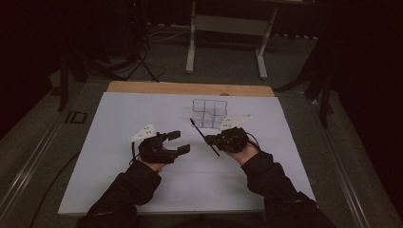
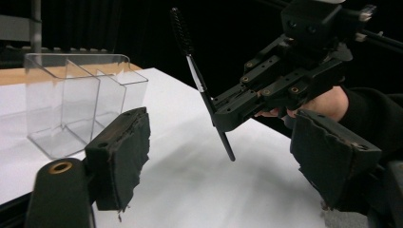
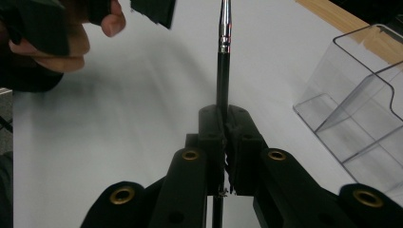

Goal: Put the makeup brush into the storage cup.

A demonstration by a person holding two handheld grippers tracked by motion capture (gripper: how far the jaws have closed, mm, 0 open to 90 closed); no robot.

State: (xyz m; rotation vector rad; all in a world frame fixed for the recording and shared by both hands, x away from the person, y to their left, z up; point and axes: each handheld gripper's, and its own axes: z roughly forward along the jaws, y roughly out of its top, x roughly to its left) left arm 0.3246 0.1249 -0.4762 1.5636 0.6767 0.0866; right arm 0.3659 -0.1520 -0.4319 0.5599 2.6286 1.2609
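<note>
- A person sits at a table [image 1: 119, 190] covered with a white sheet, holding a black two-jaw gripper in each hand; both dark-sleeved forearms come in from the near edge.
- The right gripper [image 1: 212, 138] is clenched on a thin black mascara wand [image 1: 205, 137]. In the right gripper view, its jaws press tight together on the wand's dark handle [image 3: 222, 76], which runs straight out ahead of them.
- In the left gripper view, the wand [image 2: 204, 90] stands tilted in the air, bristle tip up and handle end down, clear of the table.
- The left gripper [image 1: 179, 141] holds nothing. Its jaws stand apart, with bare white sheet between the two worn pads [image 2: 126, 152].
- The left gripper sits near the right one, its jaws pointing toward the wand without touching it.
- A clear plastic organiser [image 1: 209, 113] with several open compartments stands on the sheet just beyond the right gripper, toward the far edge of the table.
- The room around the table is dark.
</note>
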